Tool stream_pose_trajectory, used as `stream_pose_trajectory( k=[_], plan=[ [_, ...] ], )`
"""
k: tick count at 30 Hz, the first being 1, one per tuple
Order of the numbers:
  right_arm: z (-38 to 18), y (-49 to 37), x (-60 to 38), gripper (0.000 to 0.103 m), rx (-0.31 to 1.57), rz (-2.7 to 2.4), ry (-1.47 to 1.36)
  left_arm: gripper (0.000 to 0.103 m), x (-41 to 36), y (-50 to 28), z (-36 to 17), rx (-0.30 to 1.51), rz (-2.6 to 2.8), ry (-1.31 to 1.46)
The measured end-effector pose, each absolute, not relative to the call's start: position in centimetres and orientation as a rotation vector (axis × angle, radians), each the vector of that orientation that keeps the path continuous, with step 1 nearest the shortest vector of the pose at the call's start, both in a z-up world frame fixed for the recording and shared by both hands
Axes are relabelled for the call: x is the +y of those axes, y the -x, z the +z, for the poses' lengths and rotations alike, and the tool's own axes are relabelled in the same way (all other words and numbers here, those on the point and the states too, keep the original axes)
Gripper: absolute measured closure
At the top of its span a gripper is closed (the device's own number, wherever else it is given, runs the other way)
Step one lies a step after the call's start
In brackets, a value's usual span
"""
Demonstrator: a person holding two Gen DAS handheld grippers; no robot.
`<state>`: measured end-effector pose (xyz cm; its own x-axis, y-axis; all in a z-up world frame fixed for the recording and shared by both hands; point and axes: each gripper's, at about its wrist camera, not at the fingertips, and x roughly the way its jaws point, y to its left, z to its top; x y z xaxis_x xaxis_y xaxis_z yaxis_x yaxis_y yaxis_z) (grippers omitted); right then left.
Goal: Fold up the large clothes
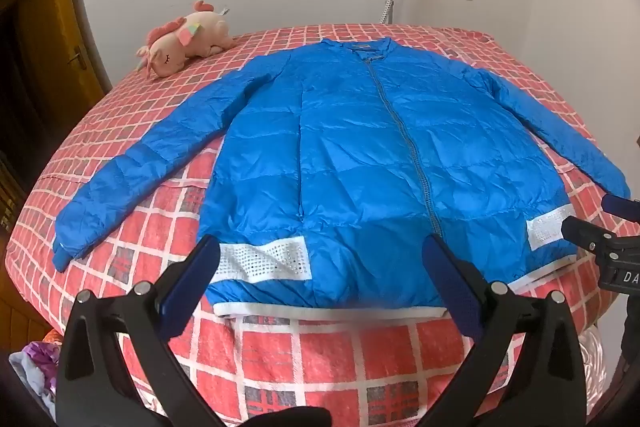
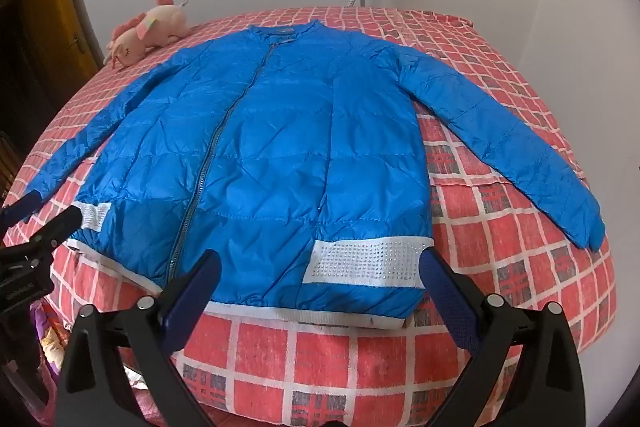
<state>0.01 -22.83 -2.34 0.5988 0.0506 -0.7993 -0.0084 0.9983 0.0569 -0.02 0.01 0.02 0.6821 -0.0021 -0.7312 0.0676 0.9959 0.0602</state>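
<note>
The left claw (image 1: 320, 259) has two black, triangular plastic arms with cut-out slots, each tipped by a dark blue textured pad. Round silver screw heads sit on the arm tops at about 8 and 4 o'clock. The right claw (image 2: 320, 273) is built the same: black arms, blue dimpled pads (image 2: 448, 291), silver screws.

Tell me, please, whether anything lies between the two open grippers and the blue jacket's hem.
Nothing visible does. The left gripper and right gripper both hang open just before the blue jacket hem; the plush unicorn lies far off beside the bed's far edge.
</note>
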Motion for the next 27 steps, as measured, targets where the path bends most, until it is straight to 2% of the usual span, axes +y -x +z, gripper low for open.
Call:
stream_pose_trajectory(
  k=[27],
  plan=[
    [-2.43, -0.50, -22.65, 0.004, 0.935, 0.039, -0.055, 0.003, -0.06, 0.04, 0.11, 0.822, -0.038, -0.089]
  ],
)
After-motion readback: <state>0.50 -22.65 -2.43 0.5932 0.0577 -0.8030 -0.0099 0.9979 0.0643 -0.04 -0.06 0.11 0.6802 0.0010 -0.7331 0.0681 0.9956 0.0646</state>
